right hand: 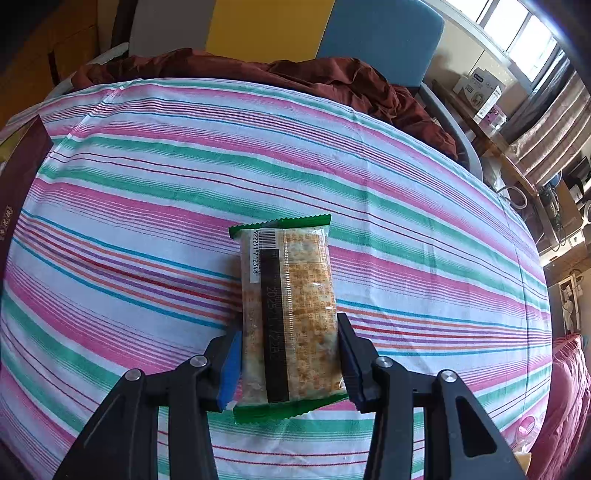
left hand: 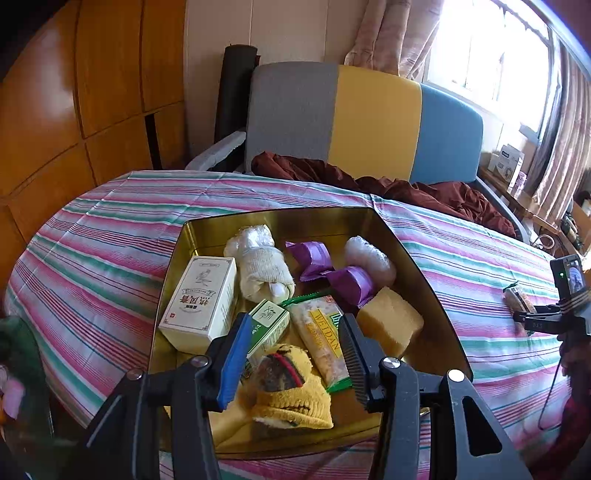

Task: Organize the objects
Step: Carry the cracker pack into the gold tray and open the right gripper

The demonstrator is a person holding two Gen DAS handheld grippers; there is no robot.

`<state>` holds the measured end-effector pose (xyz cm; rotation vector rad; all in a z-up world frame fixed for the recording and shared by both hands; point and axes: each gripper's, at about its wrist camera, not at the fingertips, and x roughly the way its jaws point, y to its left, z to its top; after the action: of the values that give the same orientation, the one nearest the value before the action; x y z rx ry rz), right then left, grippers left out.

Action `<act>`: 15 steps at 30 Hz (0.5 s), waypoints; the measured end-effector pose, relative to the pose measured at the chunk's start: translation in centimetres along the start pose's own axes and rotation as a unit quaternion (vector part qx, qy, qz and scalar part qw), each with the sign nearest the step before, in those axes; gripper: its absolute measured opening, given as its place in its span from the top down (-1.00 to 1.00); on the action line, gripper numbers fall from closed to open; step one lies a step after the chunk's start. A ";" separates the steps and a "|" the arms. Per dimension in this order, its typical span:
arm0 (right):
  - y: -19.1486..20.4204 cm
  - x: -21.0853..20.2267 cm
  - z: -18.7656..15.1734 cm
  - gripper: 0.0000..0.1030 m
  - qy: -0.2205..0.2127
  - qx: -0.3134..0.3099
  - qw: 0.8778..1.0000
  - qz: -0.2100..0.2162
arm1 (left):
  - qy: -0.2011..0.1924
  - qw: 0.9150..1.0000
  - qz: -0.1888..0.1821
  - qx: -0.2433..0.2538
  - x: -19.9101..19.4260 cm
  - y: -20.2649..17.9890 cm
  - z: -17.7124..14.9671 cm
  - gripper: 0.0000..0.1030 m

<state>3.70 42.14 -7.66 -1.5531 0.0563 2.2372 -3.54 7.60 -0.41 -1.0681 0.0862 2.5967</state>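
Both cameras look steeply down at the striped tablecloth [left hand: 110, 236]. The left hangs close over the gold tin [left hand: 417, 254], the right beside it; both face the sofa [right hand: 380, 33].

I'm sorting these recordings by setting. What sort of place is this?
Probably a lived-in room at home, not a lab. A striped cloth covers the work surface, a grey, yellow and blue sofa with a rumpled brown cloth stands behind, and curtains hang by a bright window.
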 end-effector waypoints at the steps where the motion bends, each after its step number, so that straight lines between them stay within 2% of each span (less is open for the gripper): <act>1: 0.3 -0.2 0.0 0.11 0.002 0.001 1.000 0.008 | 0.000 1.000 0.001 0.000 -0.1 0.2 -0.1 0.03; 6: 2.7 -2.2 0.1 0.11 -0.009 0.000 0.999 0.044 | 0.000 1.000 0.002 -0.010 -0.2 0.7 -0.5 0.00; 15: 10.2 -9.0 1.5 0.11 -0.076 -0.040 0.988 0.130 | -0.008 1.000 0.007 -0.024 -0.8 1.8 -1.0 -0.04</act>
<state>1.38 30.38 -0.98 -1.4813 0.1335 2.5844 -2.91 5.53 -0.73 -1.0674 0.0271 2.6313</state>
